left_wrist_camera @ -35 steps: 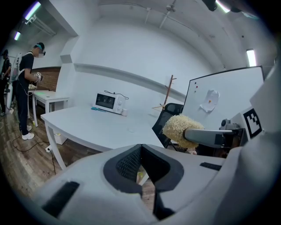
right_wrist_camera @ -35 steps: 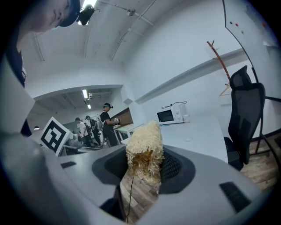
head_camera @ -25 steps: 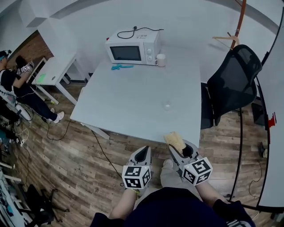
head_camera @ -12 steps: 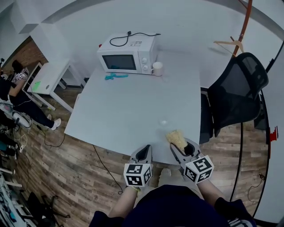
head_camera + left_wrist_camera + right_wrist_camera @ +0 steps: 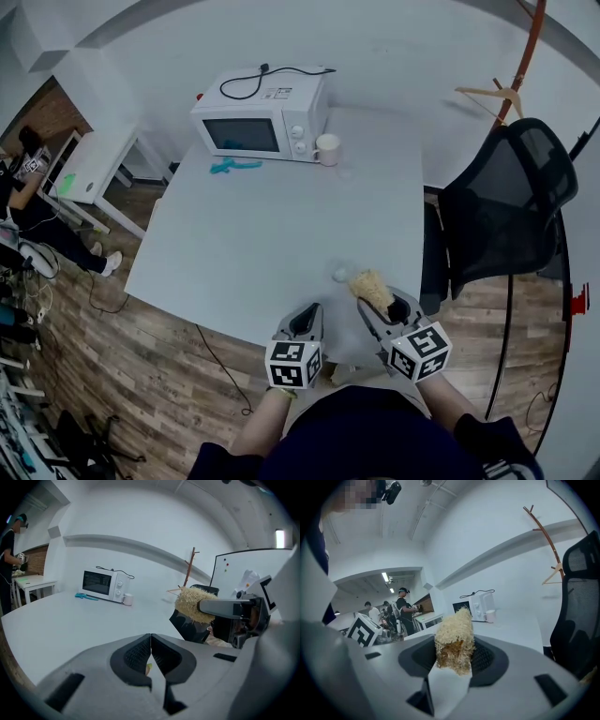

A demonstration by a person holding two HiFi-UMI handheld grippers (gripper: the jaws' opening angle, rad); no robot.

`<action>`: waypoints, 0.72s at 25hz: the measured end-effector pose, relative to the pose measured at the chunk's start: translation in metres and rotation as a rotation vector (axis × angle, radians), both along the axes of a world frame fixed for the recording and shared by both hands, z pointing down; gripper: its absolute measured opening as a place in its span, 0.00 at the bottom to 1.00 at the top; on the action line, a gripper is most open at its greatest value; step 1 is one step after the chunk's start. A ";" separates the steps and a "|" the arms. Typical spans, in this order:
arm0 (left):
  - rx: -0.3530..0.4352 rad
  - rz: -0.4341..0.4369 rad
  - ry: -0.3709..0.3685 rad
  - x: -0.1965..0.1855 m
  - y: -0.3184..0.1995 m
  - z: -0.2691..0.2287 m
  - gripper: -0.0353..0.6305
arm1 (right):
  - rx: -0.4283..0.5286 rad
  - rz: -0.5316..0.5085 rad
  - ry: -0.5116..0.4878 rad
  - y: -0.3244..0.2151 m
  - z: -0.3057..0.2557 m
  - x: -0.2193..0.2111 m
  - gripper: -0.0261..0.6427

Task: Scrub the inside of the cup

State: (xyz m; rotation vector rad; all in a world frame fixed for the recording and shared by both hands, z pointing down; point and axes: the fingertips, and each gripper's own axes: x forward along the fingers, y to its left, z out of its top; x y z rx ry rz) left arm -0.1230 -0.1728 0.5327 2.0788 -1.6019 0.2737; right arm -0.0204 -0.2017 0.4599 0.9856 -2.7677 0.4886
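The white cup stands at the table's far side, just right of the microwave; it also shows small in the left gripper view and in the right gripper view. My right gripper is shut on a straw-coloured fibrous scrubber, which sticks up between its jaws and shows from the side in the left gripper view. My left gripper is shut with nothing in it, jaws meeting. Both grippers hover at the table's near edge, far from the cup.
A teal object lies left of the cup, in front of the microwave. A small clear thing sits on the white table near the scrubber. A black office chair stands at the right. A person sits far left.
The table has come nearer in the head view, and both grippers now reach over its near edge. The scrubber stays in the right gripper; the left stays shut.
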 end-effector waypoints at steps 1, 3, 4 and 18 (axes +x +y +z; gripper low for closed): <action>-0.004 0.005 -0.005 0.002 -0.003 0.003 0.08 | -0.001 -0.001 0.002 -0.003 0.001 0.000 0.31; -0.015 0.020 -0.020 0.006 -0.009 0.009 0.08 | -0.006 0.000 0.003 -0.009 0.002 0.002 0.31; -0.021 0.031 -0.029 0.009 -0.012 0.012 0.08 | -0.010 0.002 0.002 -0.010 0.003 0.003 0.31; -0.122 0.202 -0.110 0.023 -0.048 0.068 0.09 | -0.055 0.132 -0.014 -0.039 0.018 0.012 0.31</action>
